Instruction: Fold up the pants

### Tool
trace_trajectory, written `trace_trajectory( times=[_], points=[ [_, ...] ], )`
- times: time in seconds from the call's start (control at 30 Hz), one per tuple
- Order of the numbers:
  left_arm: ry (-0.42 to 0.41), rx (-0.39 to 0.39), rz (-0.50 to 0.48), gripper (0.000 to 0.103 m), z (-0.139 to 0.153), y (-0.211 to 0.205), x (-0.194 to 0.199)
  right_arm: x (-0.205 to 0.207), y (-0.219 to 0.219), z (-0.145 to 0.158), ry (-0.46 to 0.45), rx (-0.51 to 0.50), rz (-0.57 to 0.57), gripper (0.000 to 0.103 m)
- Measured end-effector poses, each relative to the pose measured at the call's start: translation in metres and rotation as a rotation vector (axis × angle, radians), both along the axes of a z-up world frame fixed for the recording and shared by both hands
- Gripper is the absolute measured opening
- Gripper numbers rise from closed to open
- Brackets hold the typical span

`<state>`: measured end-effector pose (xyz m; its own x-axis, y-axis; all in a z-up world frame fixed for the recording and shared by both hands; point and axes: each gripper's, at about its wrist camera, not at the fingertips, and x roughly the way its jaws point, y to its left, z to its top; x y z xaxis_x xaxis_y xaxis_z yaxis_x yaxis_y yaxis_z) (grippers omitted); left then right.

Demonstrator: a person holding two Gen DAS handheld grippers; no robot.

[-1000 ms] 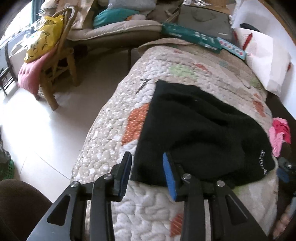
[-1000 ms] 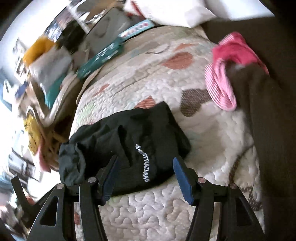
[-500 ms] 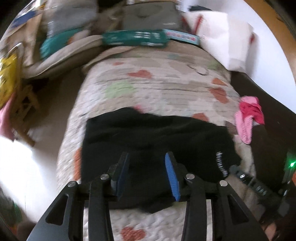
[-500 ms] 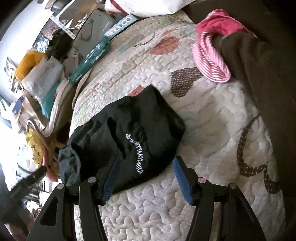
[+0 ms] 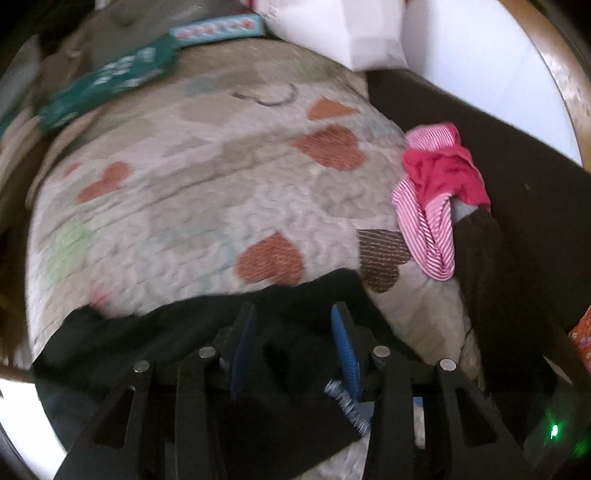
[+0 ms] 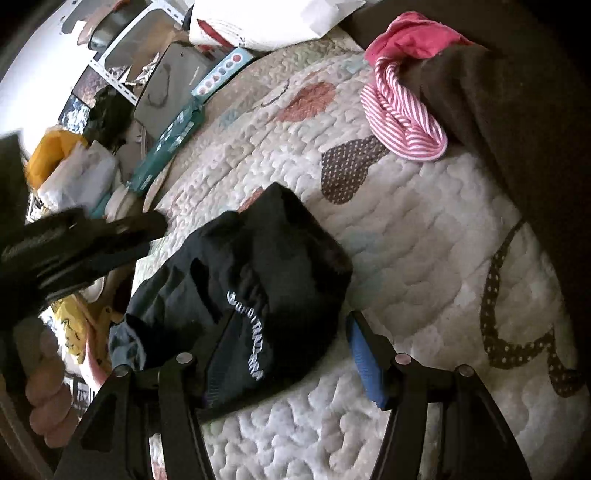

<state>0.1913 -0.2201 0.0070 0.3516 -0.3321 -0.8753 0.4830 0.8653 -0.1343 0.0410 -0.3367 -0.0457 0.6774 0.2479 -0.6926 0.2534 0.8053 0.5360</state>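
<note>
The black pants (image 5: 147,339) lie bunched in a rough fold on the heart-patterned quilt (image 5: 184,206). My left gripper (image 5: 293,314) hovers over their far edge, open, and its blue pads touch no cloth. In the right wrist view the pants (image 6: 266,251) show white lettering (image 6: 251,332) near the corner. My right gripper (image 6: 291,332) stands open astride that lettered corner, its right pad clear of the fabric. The left gripper (image 6: 81,240) shows there as a dark blur at the left, with the person's hand (image 6: 44,387) below it.
A pink and striped garment (image 5: 432,206) and a brown cloth (image 6: 498,110) lie at the quilt's right side. A green box (image 6: 166,147) and a white bag (image 5: 351,29) sit at the far end. The quilt (image 6: 424,258) between them and the pants is bare.
The left gripper swung from the pants' left edge across over them, turning toward the bed's right side, and entered the right wrist view. The right gripper sank a little toward the lettered corner.
</note>
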Motion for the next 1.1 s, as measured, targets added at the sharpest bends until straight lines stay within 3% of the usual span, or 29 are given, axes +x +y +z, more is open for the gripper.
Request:
trace_trajectory(
  times=[0.33,0.43,0.5,0.57,0.67,0.87,1.1],
  points=[
    [0.145,0.091,-0.132,0.041,-0.054,-0.058,0.047,0.021,0.004,-0.006,-0.025,-0.068,0.004,0.065],
    [0.125,0.150,-0.161,0.040,-0.062,-0.068,0.044,0.025,0.007,-0.005,-0.016,-0.088,0.026,0.064],
    [0.101,0.154,-0.183,0.029,-0.060,-0.072,0.038,0.028,0.011,-0.003,0.002,-0.115,0.049,0.049],
    [0.082,0.149,-0.202,0.020,-0.054,-0.074,0.030,0.029,0.011,-0.002,0.015,-0.113,0.063,0.036],
    [0.061,0.135,-0.214,0.017,-0.041,-0.072,0.021,0.029,0.011,0.003,0.018,-0.086,0.081,0.025],
    [0.016,0.028,-0.155,0.016,0.011,-0.038,0.006,0.020,0.018,0.031,-0.058,-0.075,0.119,0.022],
    [-0.028,-0.114,-0.068,0.016,0.073,0.034,-0.008,0.000,0.063,0.091,-0.185,-0.181,0.247,0.021]
  ],
)
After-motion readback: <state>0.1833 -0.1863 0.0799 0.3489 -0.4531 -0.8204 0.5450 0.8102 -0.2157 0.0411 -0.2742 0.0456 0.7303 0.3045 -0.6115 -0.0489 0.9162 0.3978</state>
